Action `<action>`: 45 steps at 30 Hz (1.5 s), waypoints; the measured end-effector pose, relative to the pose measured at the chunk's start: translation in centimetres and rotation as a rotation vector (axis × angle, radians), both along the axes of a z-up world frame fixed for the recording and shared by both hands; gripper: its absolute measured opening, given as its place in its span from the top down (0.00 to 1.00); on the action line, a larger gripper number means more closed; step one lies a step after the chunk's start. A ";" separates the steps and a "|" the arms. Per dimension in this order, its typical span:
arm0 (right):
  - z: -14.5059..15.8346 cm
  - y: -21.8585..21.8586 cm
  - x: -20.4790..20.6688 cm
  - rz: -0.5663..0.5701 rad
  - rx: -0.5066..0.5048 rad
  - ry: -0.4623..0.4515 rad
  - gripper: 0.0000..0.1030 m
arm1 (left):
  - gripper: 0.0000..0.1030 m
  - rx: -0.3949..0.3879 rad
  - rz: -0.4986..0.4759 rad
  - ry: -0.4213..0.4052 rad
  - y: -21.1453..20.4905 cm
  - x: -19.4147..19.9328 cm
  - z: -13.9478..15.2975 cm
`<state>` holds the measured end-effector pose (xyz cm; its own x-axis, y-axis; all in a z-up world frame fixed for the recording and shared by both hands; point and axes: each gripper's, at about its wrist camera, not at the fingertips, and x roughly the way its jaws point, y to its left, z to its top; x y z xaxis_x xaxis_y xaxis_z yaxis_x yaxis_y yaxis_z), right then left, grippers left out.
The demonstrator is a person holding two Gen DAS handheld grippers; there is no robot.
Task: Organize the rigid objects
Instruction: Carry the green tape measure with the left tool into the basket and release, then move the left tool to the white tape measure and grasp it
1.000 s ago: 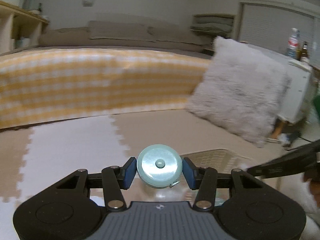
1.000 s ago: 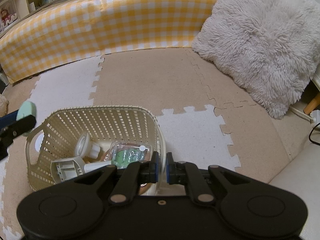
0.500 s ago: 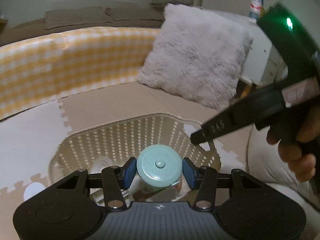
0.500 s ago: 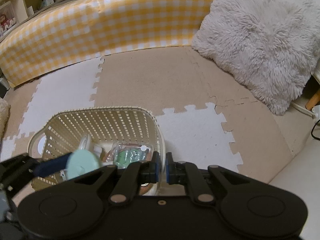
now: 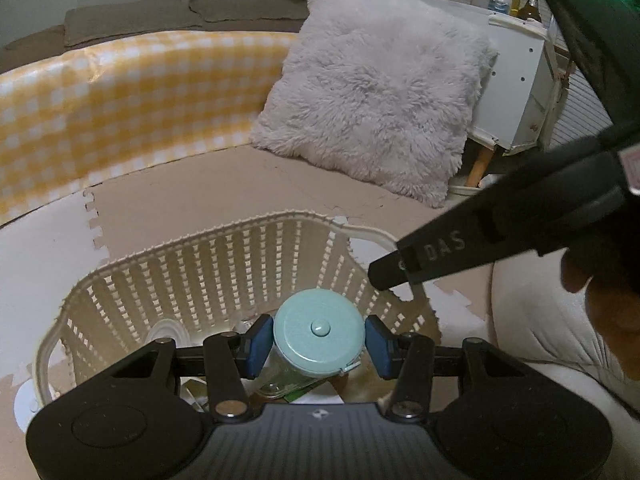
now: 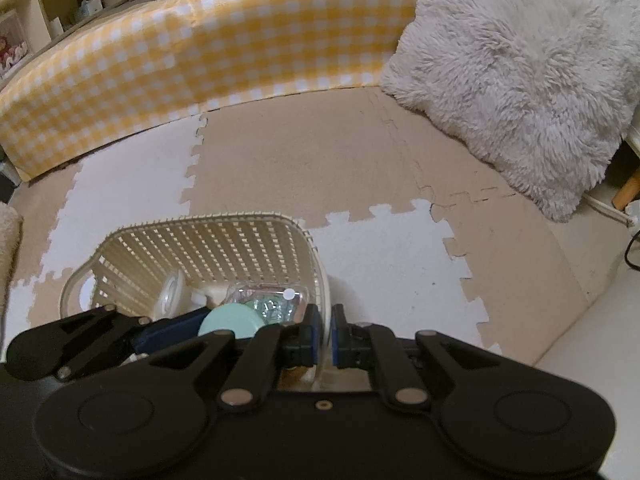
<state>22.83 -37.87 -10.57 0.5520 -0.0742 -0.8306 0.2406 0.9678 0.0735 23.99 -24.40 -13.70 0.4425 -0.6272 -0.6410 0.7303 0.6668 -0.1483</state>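
Round mint tape measure [image 5: 319, 330] clamped between the left gripper [image 5: 319, 340] pads, now lower over the cream basket [image 5: 224, 256], just above a clear packet [image 6: 272, 300] and white reel [image 6: 170, 294] inside; a second ago well clear to the left. Right gripper [image 6: 325, 334] pinching the basket's near rim, unchanged. Fluffy pillow [image 5: 372, 88] ahead.

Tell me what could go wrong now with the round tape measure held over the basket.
1. The left tongs pinch the tape measure only at its round edges, so it could slip out early.
2. If dropped, it may land on the clear box below and bounce or roll.
3. The right tongs grip the basket rim close by, so the two tools could bump.
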 end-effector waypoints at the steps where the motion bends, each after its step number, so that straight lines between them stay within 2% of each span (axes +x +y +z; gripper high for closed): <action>1: 0.0 0.0 0.0 0.001 -0.002 0.002 0.94 | 0.50 -0.001 -0.005 0.001 0.0 0.0 0.0; 5: 0.0 0.0 0.1 0.000 -0.003 0.005 0.94 | 0.49 -0.008 -0.009 0.003 0.1 0.0 0.0; 8: 0.0 0.0 0.1 0.001 -0.004 0.006 0.94 | 0.36 -0.020 -0.013 0.017 0.2 0.1 0.0; 27: 0.0 0.0 0.0 0.000 0.003 -0.001 0.94 | 0.34 0.020 -0.025 0.028 1.0 -0.4 1.1; 31: 0.0 0.0 0.1 0.000 0.005 -0.002 0.94 | 0.24 0.049 -0.020 0.000 1.0 -0.8 1.8; 35: 0.0 -0.1 0.0 0.000 0.009 -0.004 0.94 | 0.13 0.036 -0.029 -0.005 1.3 -1.0 2.9; 39: 0.0 -0.2 0.0 0.000 0.011 -0.005 0.94 | 0.02 0.058 -0.037 -0.042 1.3 -1.4 4.3; 45: -0.1 -0.1 0.0 0.001 0.009 -0.004 0.94 | 0.00 0.102 -0.024 -0.081 2.1 -1.3 6.2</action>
